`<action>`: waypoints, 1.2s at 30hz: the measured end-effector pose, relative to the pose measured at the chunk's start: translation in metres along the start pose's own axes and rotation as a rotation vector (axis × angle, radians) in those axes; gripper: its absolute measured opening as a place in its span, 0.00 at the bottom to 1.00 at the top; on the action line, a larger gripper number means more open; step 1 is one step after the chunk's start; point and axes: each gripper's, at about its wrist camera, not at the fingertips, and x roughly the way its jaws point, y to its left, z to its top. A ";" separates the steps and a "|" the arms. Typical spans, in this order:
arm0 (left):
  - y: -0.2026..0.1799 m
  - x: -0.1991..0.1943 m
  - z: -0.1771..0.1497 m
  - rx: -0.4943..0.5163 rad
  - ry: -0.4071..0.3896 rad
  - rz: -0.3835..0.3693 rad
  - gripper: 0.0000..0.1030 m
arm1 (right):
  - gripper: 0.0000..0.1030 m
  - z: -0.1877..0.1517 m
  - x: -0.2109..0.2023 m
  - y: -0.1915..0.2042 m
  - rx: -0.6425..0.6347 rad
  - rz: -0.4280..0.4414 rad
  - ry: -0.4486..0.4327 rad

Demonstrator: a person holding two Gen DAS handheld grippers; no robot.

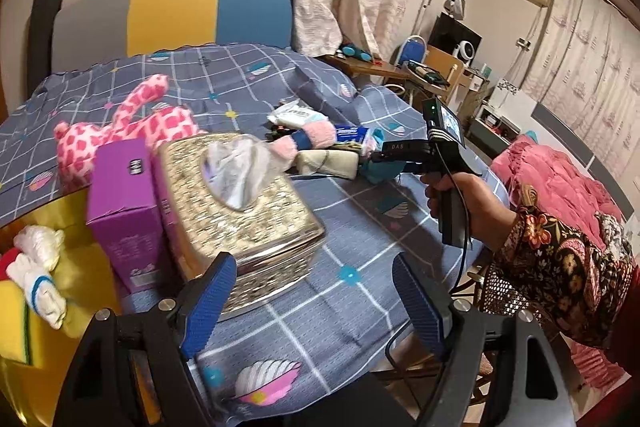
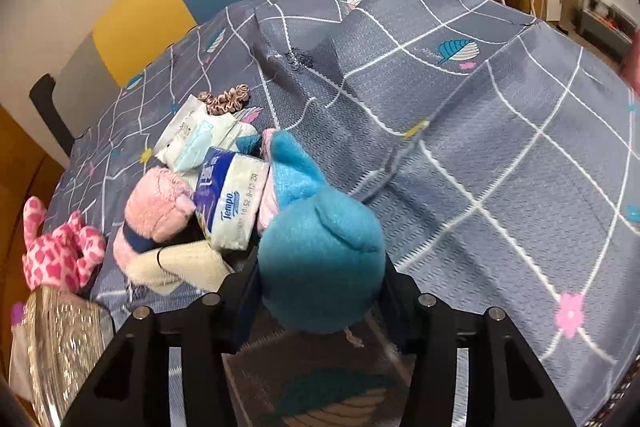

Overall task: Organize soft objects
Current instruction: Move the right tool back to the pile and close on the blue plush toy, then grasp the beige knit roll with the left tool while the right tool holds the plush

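Note:
A teal plush toy (image 2: 320, 259) fills the gap between my right gripper's (image 2: 320, 283) black fingers, which are shut on it low over the blue checked tablecloth (image 2: 480, 155). Behind it lies a pile: a Tempo tissue pack (image 2: 232, 199), a pink fuzzy roll (image 2: 156, 211), a cream soft piece (image 2: 184, 263), wipe packets (image 2: 192, 139) and a scrunchie (image 2: 226, 97). In the left wrist view a hand holds the right gripper (image 1: 372, 159) at that pile. A pink spotted plush (image 1: 120, 131) lies far left. My left gripper (image 1: 312, 307) stands open and empty near the front edge.
A gold tissue box (image 1: 248, 211) and a purple carton (image 1: 124, 211) stand just beyond my left fingers. A yellow bin (image 1: 80, 279) at the left edge holds white socks (image 1: 40, 267). A grey, yellow and blue chair back (image 1: 172, 15) stands behind the table; pink bedding (image 1: 560, 179) lies right.

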 end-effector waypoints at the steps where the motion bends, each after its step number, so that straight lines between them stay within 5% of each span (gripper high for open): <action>1: -0.004 0.004 0.002 0.006 0.004 -0.007 0.79 | 0.50 -0.001 -0.003 -0.002 -0.007 0.004 0.001; 10: -0.045 0.039 0.023 0.056 0.050 -0.053 0.79 | 0.49 -0.008 -0.039 -0.046 -0.032 -0.046 0.003; 16: -0.068 0.082 0.056 0.026 0.094 -0.037 0.79 | 0.49 -0.005 -0.044 -0.085 0.143 0.027 0.015; 21: -0.077 0.135 0.092 -0.021 0.117 0.022 0.79 | 0.49 0.001 -0.052 -0.079 0.143 0.091 0.016; 30: -0.068 0.252 0.138 -0.054 0.211 0.245 0.79 | 0.49 0.008 -0.064 -0.079 0.163 0.148 0.013; 36: -0.053 0.301 0.143 -0.012 0.269 0.220 0.79 | 0.49 0.011 -0.066 -0.088 0.211 0.174 0.010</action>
